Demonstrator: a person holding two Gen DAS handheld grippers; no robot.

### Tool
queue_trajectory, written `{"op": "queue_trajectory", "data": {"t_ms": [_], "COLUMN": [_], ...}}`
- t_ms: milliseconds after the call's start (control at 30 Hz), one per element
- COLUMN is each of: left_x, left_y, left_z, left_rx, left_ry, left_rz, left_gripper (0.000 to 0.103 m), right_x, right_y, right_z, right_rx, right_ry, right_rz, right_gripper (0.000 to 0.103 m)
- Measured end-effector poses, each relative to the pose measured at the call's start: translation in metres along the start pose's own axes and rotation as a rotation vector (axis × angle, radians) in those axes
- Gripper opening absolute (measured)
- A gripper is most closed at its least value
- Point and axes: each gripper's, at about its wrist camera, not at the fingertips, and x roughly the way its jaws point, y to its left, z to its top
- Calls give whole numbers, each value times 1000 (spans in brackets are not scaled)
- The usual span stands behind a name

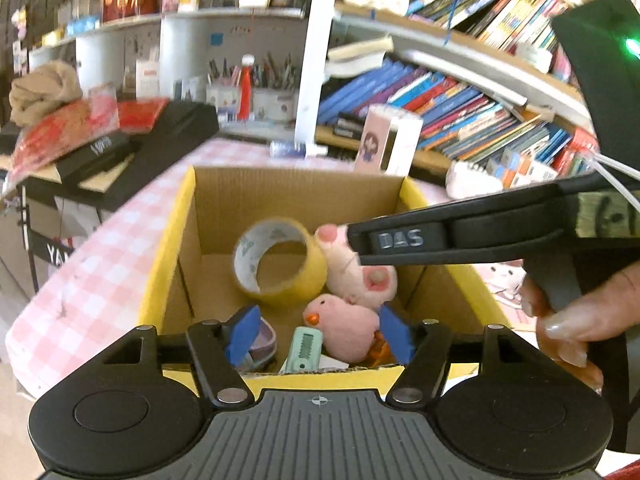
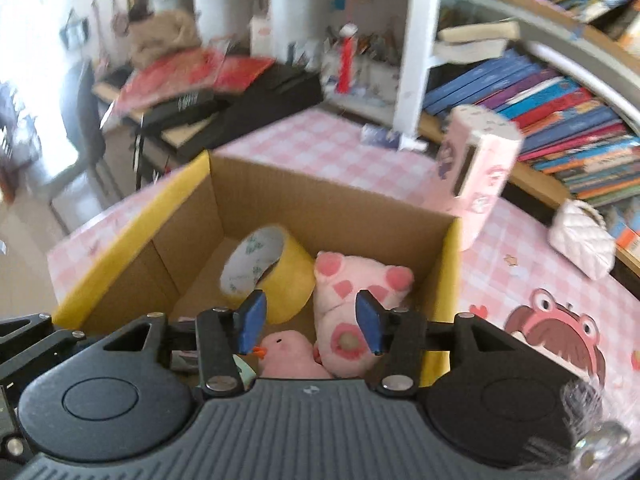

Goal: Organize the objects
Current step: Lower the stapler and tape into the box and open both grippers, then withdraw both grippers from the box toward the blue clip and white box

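**Toys are in the box — time to look for more**

You are at the drop-off step. Both of your grippers hang over the box, and nothing is in them. The left gripper has its fingers about half open with only air between them. The right gripper is the same — fingers partly open, holding nothing.

The box sits on the surface, which has a pink checked cloth. It is brown card inside with yellow edges. Down in it you can see:

- a tape roll, yellow, leaning on its side at the back left
- a pink paw toy, soft and fluffy, lying just beside the tape
- a pink chick with an orange beak, near the front, touching the paw toy
- a little green gadget at the front, beside the chick

I think your next move is to lift both grippers clear of the box and pick something that is not put away yet. A pink carton stands behind the box and a small white bag lies off to the right. Either one could go next. Open your fingers wider for the carton — it looks fat.
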Motion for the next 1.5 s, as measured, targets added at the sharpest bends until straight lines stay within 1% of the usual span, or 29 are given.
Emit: {"op": "queue_trajectory", "data": {"t_ms": [100,167,267,333,433,500,600,667,833,1000,1233,1500], "left_x": [-19,-33,-55,-67,-84,-92,-105,-113,-130,-144,-153,-146], "left_y": [0,1,6,10,18,23,28,32,40,40,26,1], "left_z": [-4,-8,-15,-22,-35,-47,-69,-84,-114,-135,-152,-155], "left_rx": [6,4,-7,-17,-42,-57,-73,-92,-152,-163,-111,-16], "left_ry": [-45,-79,-129,-153,-168,-160,-129,-105,-53,-28,2,36], "left_rz": [7,18,42,56,75,92,125,144,155,152,113,56], "left_gripper": [72,77,81,83,85,85,87,87,87,87,87,87], "right_x": [-26,-42,-67,-80,-95,-103,-114,-119,-129,-145,-159,-167], "right_y": [0,2,6,10,18,25,44,58,90,109,109,87], "right_z": [-7,-13,-25,-36,-54,-70,-100,-120,-161,-185,-209,-224], "right_rx": [46,69,103,125,154,166,155,134,72,43,86,190], "right_ry": [-64,-105,-174,-209,-226,-226,-213,-184,-113,-111,-84,-57], "right_rz": [-35,-60,-113,-151,-190,-219,-255,-273,-275,-272,-284,-323], "right_gripper": [49,49,50,52,53,54,58,59,63,66,67,67]}}
